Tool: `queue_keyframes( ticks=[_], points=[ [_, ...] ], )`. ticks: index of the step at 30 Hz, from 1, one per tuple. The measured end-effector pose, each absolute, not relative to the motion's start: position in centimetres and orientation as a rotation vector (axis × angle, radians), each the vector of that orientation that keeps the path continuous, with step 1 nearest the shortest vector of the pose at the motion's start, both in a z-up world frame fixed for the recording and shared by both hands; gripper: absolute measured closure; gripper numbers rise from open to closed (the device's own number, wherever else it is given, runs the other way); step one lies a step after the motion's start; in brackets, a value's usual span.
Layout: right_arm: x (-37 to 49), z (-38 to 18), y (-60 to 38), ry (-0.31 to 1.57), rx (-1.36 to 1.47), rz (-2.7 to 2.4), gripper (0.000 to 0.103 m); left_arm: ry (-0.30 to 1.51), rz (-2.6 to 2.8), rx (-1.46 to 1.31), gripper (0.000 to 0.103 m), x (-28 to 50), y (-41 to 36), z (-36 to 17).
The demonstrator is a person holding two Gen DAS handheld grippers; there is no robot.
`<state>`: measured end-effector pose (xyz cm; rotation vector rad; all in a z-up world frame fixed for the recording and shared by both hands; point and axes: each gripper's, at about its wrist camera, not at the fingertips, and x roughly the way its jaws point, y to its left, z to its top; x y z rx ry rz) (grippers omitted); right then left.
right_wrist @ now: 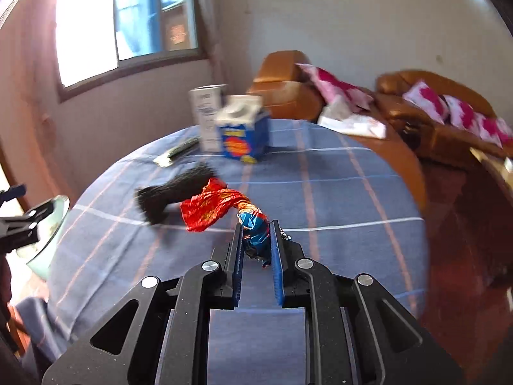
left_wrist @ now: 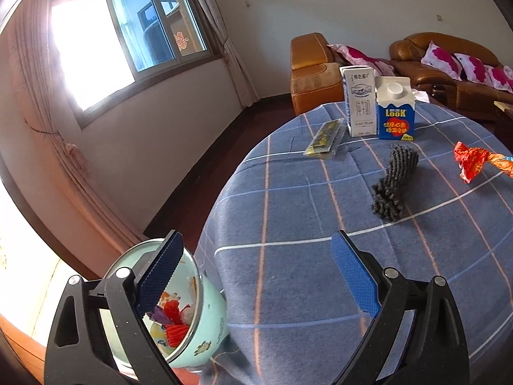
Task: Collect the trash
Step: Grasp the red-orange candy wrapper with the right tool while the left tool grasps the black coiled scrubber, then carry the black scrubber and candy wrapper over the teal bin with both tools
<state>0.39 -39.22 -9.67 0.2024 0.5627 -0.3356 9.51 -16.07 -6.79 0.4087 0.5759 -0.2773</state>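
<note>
My right gripper (right_wrist: 255, 232) is shut on the blue end of a crumpled red, orange and blue foil wrapper (right_wrist: 211, 207) and holds it above the checked tablecloth. The wrapper also shows at the right edge of the left wrist view (left_wrist: 473, 160). My left gripper (left_wrist: 256, 250) is open over the table's near left edge. Its left finger (left_wrist: 162, 272) overlaps the rim of a mint-green enamel mug (left_wrist: 205, 317), which holds red and coloured scraps. The mug also shows at the left edge of the right wrist view (right_wrist: 53, 221).
On the round table (left_wrist: 288, 282) lie a dark grey knitted cloth (left_wrist: 396, 181), a flat yellow-black packet (left_wrist: 323, 139), a white milk carton (left_wrist: 359, 101) and a blue carton (left_wrist: 396, 112). Orange sofas (left_wrist: 312, 73) stand behind, the window to the left.
</note>
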Motion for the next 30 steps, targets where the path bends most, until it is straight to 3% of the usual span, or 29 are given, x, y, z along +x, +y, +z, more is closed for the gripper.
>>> queue_keyframes(
  ticks=[12,15,16,17,18,20,30],
  points=[
    [-3.2,-11.4,-48.2,0.499,0.334,-0.512,0.087,0.724,-0.373,0.339,0.015,12.7,-25.9,-10.4],
    [-3.7,-11.8,-48.3,0.491,0.330,-0.509,0.087,0.767,-0.397,0.325,0.033,13.6,-26.8,-11.3],
    [-3.7,-11.9,-48.2,0.491,0.327,-0.504,0.087,0.783,-0.412,0.323,0.046,13.9,-27.0,-11.6],
    [-3.4,-11.9,-48.1,0.491,0.326,-0.499,0.087,0.800,-0.433,0.325,0.070,14.1,-27.3,-11.8],
    [-3.2,-12.0,-47.9,0.490,0.324,-0.490,0.087,0.815,-0.465,0.323,0.080,14.2,-27.5,-12.0],
    [-2.8,-12.0,-47.5,0.491,0.319,-0.475,0.087,0.795,-0.470,0.354,0.092,14.0,-27.7,-11.9],
    [-0.4,-10.6,-42.9,0.484,0.265,-0.356,0.087,0.678,-0.419,0.392,0.094,11.7,-20.7,-8.4]
  ],
)
